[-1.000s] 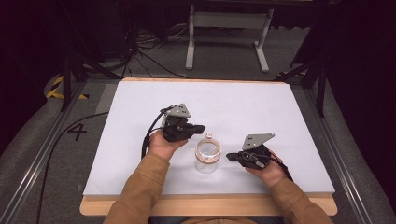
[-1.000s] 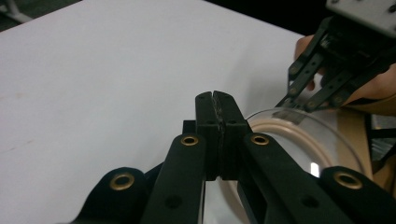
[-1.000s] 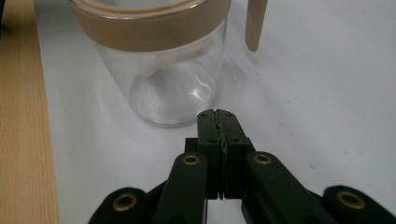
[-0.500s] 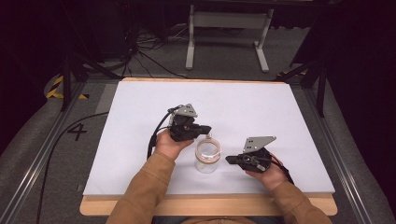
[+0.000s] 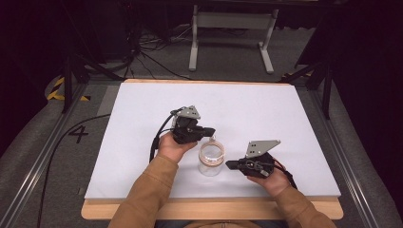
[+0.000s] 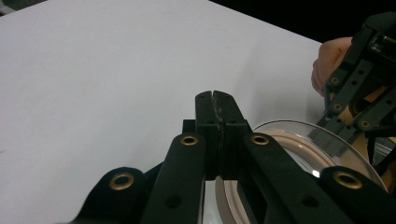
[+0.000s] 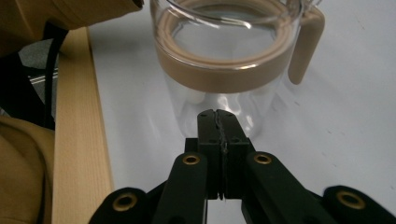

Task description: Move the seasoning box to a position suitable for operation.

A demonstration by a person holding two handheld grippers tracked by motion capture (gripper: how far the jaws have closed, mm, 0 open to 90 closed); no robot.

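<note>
A clear glass jug (image 5: pixel 210 159) with a tan band and a tan handle stands upright near the front middle of the white table top (image 5: pixel 266 109). My left gripper (image 5: pixel 209 131) is shut and empty, its tips just beyond the jug's far rim. In the left gripper view the left gripper (image 6: pixel 215 96) points over the jug's rim (image 6: pixel 299 136). My right gripper (image 5: pixel 231 165) is shut and empty, just right of the jug. In the right gripper view the right gripper (image 7: pixel 217 115) points at the lower wall of the jug (image 7: pixel 219 70), with the handle (image 7: pixel 306 42) on the far side.
The table's wooden front edge (image 7: pixel 77 140) runs close behind the jug on the person's side. A tan sleeve (image 7: pixel 70 11) reaches in beside it. The right hand with its gripper (image 6: pixel 359 88) lies just across the jug from the left one.
The left gripper has shifted slightly right and away, ending at the jug's far rim. The right gripper has edged a little toward the jug. The jug has stayed put.
</note>
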